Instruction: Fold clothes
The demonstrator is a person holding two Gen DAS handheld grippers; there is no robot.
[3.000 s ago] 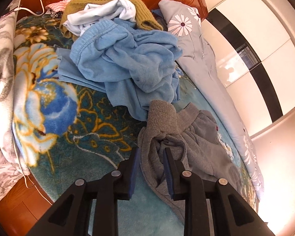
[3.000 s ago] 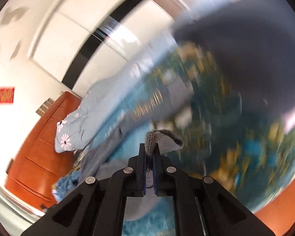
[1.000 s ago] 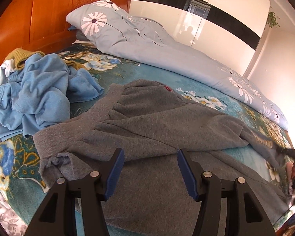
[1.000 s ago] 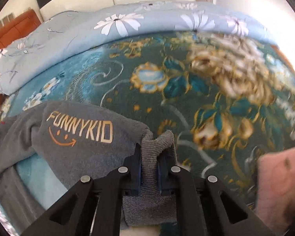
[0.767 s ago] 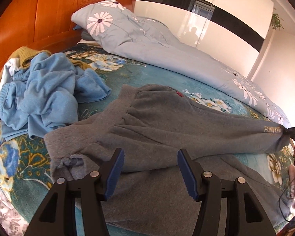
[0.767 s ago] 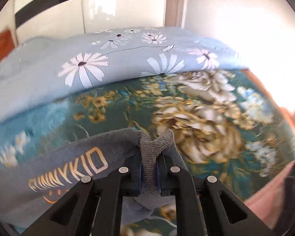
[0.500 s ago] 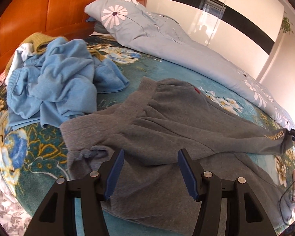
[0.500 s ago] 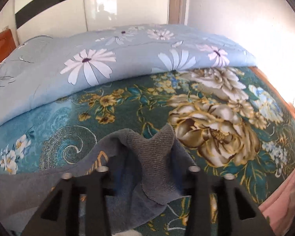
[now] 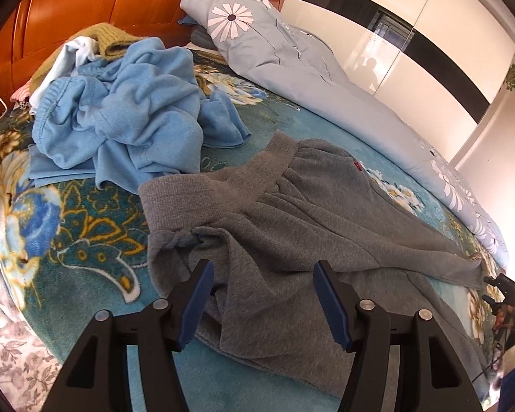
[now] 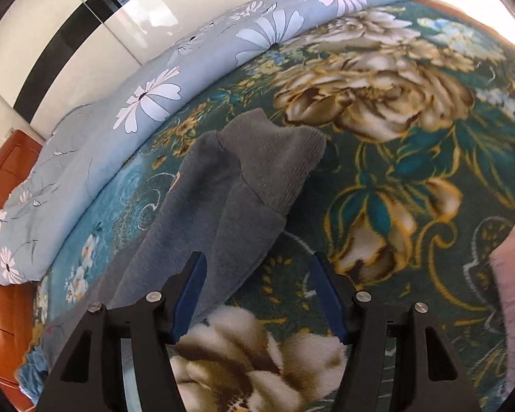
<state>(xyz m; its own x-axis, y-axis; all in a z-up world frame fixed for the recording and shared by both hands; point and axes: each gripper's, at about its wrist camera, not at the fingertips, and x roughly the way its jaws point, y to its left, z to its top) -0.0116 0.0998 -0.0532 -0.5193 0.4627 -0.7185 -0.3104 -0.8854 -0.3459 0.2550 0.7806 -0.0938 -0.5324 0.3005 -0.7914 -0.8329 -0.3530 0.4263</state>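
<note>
Grey sweatpants (image 9: 312,219) lie stretched out on the teal floral bed blanket (image 9: 86,226), waistband at the left, legs running right. My left gripper (image 9: 262,300) is open and empty, hovering just above the pants near the waist. My right gripper (image 10: 257,290) is open and empty, just behind the ribbed leg cuff (image 10: 278,164), which lies loose on the blanket. The right gripper also shows small at the far right of the left wrist view (image 9: 498,288).
A pile of light blue clothes (image 9: 127,116) with a white and a mustard garment lies by the wooden headboard (image 9: 120,0). A folded pale blue daisy duvet (image 9: 319,79) runs along the far side of the bed. A pink cloth (image 10: 511,292) sits at the right edge.
My right gripper has opened and let go of the leg cuff, then drawn back a little. The left gripper stayed open and shifted toward the waistband end.
</note>
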